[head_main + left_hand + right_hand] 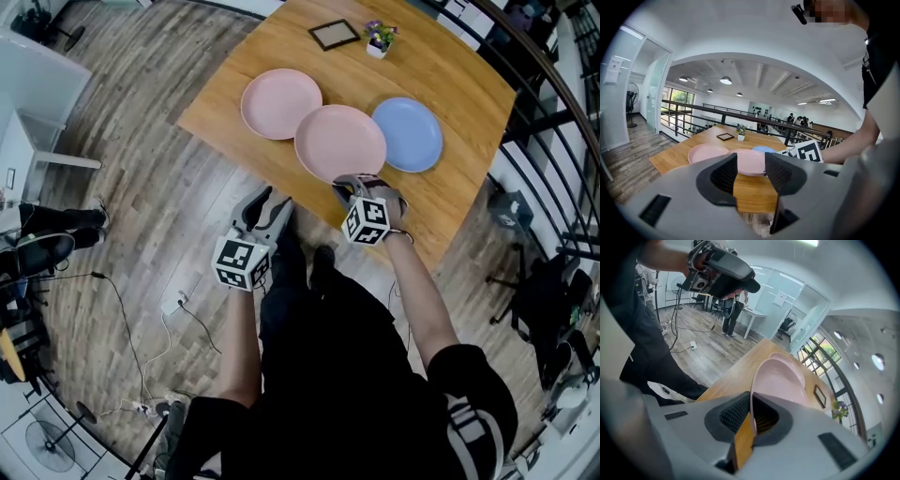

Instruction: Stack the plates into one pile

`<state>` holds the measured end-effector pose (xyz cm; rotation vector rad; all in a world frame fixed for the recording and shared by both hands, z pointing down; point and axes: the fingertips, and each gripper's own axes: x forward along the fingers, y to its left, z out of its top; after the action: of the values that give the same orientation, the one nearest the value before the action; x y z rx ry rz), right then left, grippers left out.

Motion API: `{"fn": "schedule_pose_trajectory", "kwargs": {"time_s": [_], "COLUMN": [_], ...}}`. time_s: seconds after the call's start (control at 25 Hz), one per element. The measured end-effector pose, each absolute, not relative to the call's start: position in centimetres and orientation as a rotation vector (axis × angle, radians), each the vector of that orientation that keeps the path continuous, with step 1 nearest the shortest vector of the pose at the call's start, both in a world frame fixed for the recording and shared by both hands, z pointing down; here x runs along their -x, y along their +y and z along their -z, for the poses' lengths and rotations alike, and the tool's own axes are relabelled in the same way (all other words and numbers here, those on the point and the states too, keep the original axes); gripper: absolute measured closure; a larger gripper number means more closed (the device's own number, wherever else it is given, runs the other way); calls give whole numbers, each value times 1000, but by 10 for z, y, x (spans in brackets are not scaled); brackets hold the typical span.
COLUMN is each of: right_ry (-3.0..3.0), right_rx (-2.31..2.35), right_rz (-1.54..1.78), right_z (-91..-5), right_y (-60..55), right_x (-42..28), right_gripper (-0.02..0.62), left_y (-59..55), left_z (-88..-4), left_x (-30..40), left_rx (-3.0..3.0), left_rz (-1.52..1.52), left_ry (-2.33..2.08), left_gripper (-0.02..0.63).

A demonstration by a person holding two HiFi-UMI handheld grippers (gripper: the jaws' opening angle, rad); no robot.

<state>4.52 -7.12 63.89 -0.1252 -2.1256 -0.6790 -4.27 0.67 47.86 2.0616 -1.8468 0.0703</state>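
Three plates are on the wooden table (450,202): a pink plate (279,103) at left, a second pink plate (340,141) in the middle, and a blue plate (410,134) at right. My right gripper (354,186) is shut on the near rim of the middle pink plate (780,380), which overlaps the edges of both neighbours in the head view. The other pink plate (788,358) lies beyond it. My left gripper (269,202) hangs open over the floor just off the table's front edge, nothing between its jaws (751,171). It faces the plates (751,161).
A dark picture frame (335,34) and a small flower pot (380,39) stand at the table's far side. A metal railing (562,112) runs along the right. Cables and a power strip (173,305) lie on the wooden floor at left.
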Motion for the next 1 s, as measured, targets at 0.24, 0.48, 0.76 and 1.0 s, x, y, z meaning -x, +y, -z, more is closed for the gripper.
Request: {"fn": "schedule_pose_trajectory", "kwargs": {"time_s": [0.24, 0.48, 0.76, 1.0], "right_ry": [-2126, -2116, -2104, -2116], "right_rx": [108, 101, 87, 74], "right_rz": [681, 679, 673, 655], "right_z": [-638, -639, -638, -635], "right_y": [-75, -79, -89, -98], "right_x": [-29, -11, 17, 46], "right_gripper": [568, 568, 566, 566], "left_y": [8, 3, -12, -28], "left_z": [-482, -482, -480, -474], "left_x": [59, 79, 112, 139], "left_rx": [-2062, -2067, -2096, -2103], "left_rz": [-71, -69, -71, -69], "left_ry": [-1840, -1824, -1813, -1796], "left_gripper": [411, 411, 412, 411]}}
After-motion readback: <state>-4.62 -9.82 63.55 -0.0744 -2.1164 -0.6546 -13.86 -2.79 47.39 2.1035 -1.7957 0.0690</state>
